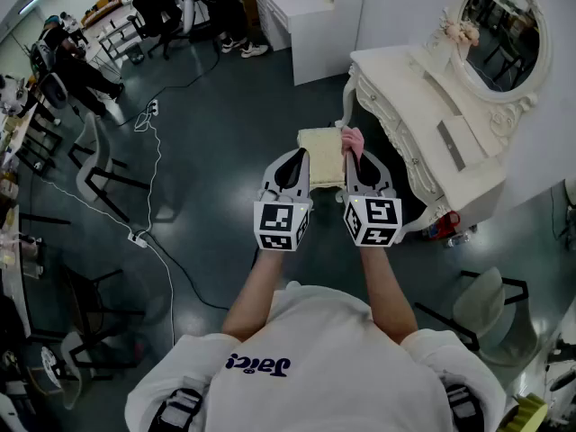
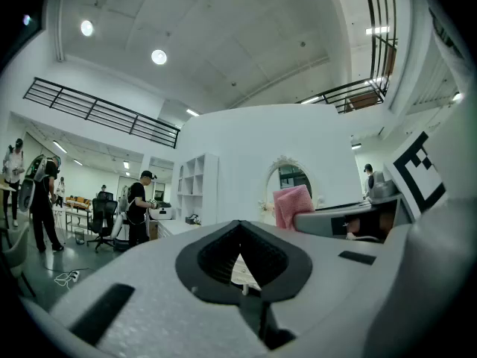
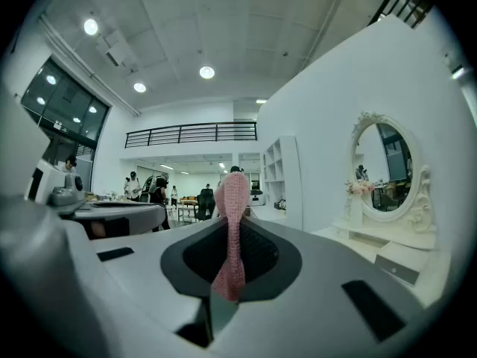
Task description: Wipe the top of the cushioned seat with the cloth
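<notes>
Cloth (image 3: 232, 200) pinched between jaws of right gripper (image 3: 228, 278).

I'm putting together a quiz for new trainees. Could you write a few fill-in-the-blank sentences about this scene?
1. The cloth clamped in the right gripper is ___ in colour.
2. The left gripper has its jaws shut on ___.
3. The cushioned seat stands beside a white dressing table that carries an oval ___.

Missing words: pink; nothing; mirror
</notes>
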